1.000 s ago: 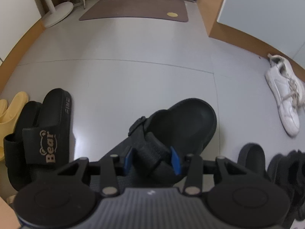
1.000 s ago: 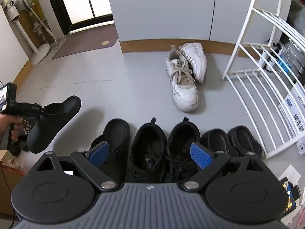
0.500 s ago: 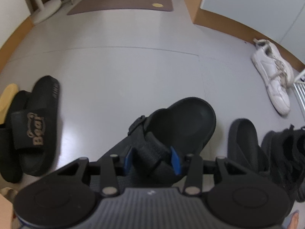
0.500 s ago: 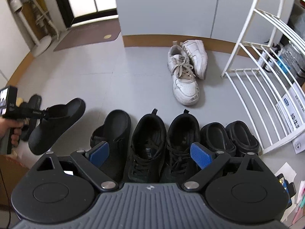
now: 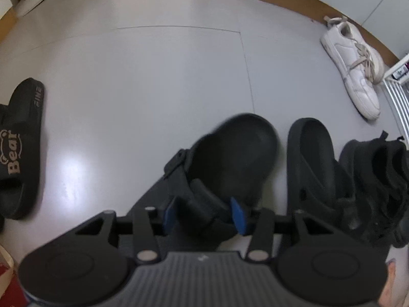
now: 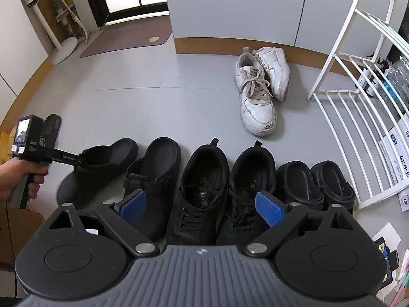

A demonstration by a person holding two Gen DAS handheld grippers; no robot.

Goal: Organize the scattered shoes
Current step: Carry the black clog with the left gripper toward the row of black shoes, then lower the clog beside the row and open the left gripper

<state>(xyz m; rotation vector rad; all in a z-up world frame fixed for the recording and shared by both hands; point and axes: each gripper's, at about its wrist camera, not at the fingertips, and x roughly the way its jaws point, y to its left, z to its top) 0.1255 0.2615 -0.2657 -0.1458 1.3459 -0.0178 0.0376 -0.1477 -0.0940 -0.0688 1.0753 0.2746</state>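
Resting at the left end of a row of dark shoes, a black clog lies on the grey tiled floor just beside its mate, its heel strap between the blue fingers of the left gripper. A second ago the clog hung above the floor, clear of the row; now it is down beside the second clog, and the left gripper's jaws have just been opening, the strap still between them though the blurred view leaves it unclear whether the pads press on it. The right gripper hovers over the row, its fingers spread wide with nothing between them.

Counted along the row: two black clogs, two black lace-up sneakers, two small black clogs. Apart from the row, two white sneakers lie near the wall, and a black "Bear" slide sits to the left, with what may be its mate at the frame's edge. A white wire rack stands to the right, a brown doormat lies by the glass door, and a standing fan stands in the corner.
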